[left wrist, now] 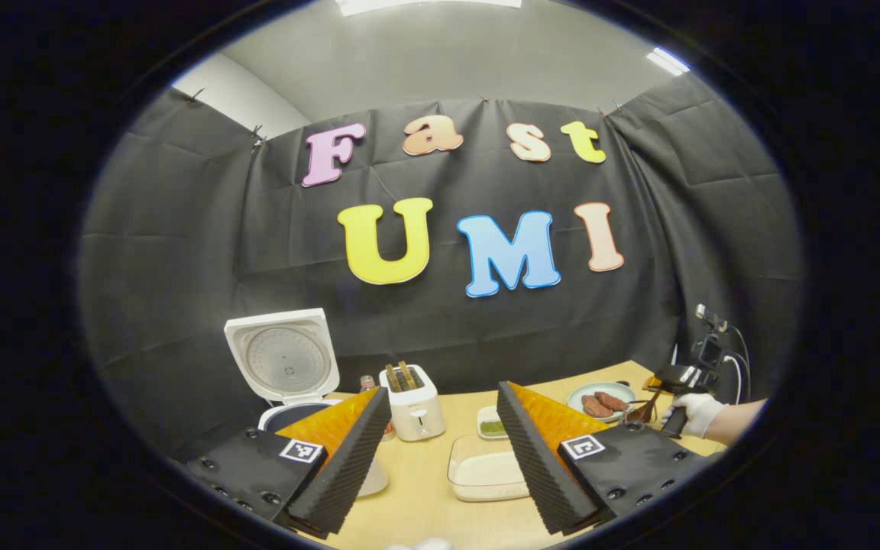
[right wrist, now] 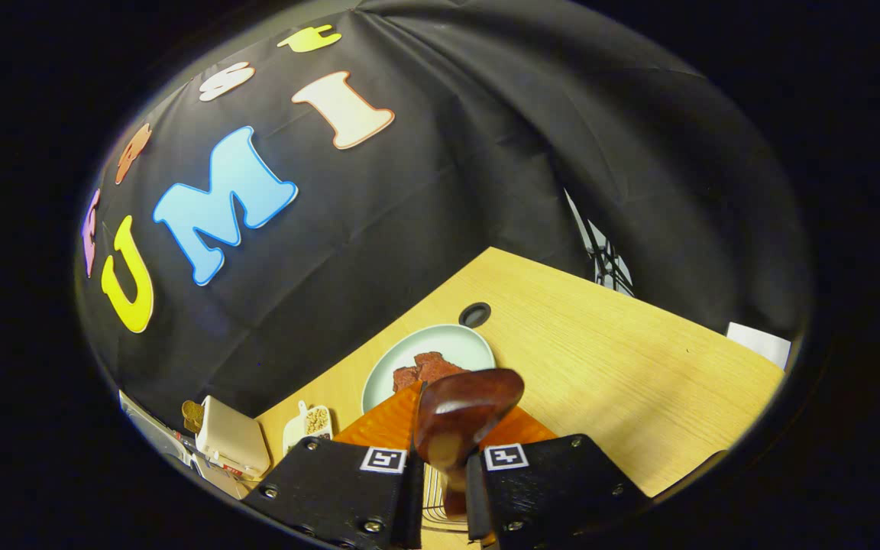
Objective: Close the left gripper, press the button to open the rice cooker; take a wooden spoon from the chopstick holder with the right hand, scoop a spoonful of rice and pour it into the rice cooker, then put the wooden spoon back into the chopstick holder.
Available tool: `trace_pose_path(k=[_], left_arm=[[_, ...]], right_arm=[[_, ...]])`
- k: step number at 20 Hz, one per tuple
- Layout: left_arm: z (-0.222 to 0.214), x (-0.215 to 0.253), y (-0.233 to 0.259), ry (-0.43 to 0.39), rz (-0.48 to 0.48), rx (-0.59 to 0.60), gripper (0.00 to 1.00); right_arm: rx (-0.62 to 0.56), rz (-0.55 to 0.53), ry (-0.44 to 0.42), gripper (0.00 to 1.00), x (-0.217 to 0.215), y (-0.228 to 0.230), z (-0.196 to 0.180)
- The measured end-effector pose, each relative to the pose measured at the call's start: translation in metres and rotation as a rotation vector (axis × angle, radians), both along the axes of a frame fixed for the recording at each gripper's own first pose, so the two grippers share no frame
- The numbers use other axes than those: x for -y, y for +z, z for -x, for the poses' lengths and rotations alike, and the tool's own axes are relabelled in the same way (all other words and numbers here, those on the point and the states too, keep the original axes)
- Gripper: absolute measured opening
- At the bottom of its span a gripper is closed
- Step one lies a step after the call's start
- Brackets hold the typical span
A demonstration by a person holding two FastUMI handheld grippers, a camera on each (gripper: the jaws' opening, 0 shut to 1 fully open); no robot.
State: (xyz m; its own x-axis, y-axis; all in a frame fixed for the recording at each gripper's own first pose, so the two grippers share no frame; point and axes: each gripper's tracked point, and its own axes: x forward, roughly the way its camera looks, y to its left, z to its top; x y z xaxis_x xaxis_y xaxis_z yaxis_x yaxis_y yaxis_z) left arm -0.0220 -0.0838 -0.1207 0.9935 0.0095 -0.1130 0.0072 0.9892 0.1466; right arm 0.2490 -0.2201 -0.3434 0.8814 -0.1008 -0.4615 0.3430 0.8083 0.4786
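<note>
Left gripper view: left gripper (left wrist: 444,447) low in centre frame, jaws spread wide apart and holding nothing, raised above the desk (left wrist: 425,496). Rice cooker (left wrist: 287,367) at lower left of frame with lid standing upright and open, body partly hidden behind the near finger. Toaster (left wrist: 417,401) just right of the cooker, two slices standing in its slots. Clear container of rice (left wrist: 486,473) between the fingers, lower centre; small dish of green contents (left wrist: 492,424) just behind it. Plate (left wrist: 600,397) with reddish-brown pieces at centre right. Right gripper (left wrist: 650,409) at far right of frame, held by a gloved hand (left wrist: 696,412), with a dark spoon bowl at its tip — detail too small for more. Right gripper view: right gripper (right wrist: 444,466) at bottom centre, jaws clamped on the handle of the wooden spoon (right wrist: 463,412), bowl pointing up the frame and overlapping the plate's near edge. Wire rack of the chopstick holder (right wrist: 432,496) visible at bottom centre between the fingers; whether the spoon tip touches it cannot be told. Round grommet hole (right wrist: 475,313) in the desk just above the plate.
</note>
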Motion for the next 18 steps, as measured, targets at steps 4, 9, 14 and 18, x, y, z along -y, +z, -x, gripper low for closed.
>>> trace_pose_path(k=[4, 9, 14, 18], left_arm=[[0.000, -0.003, 0.005, 0.001, -0.010, 0.013, 0.95], [-0.003, -0.009, 0.007, 0.010, 0.006, 0.018, 0.99], [-0.013, -0.021, 0.018, 0.011, -0.021, 0.044, 0.96], [-0.023, -0.035, 0.028, 0.022, -0.012, 0.068, 0.95]], right_arm=[[-0.032, 0.004, -0.012, 0.23, 0.007, -0.005, 0.009], [0.012, 0.176, -0.021, 0.97, 0.026, 0.035, 0.029], [0.168, 0.358, 0.009, 0.98, 0.017, 0.139, 0.056], [0.285, 0.468, 0.079, 0.98, -0.020, 0.218, 0.084]])
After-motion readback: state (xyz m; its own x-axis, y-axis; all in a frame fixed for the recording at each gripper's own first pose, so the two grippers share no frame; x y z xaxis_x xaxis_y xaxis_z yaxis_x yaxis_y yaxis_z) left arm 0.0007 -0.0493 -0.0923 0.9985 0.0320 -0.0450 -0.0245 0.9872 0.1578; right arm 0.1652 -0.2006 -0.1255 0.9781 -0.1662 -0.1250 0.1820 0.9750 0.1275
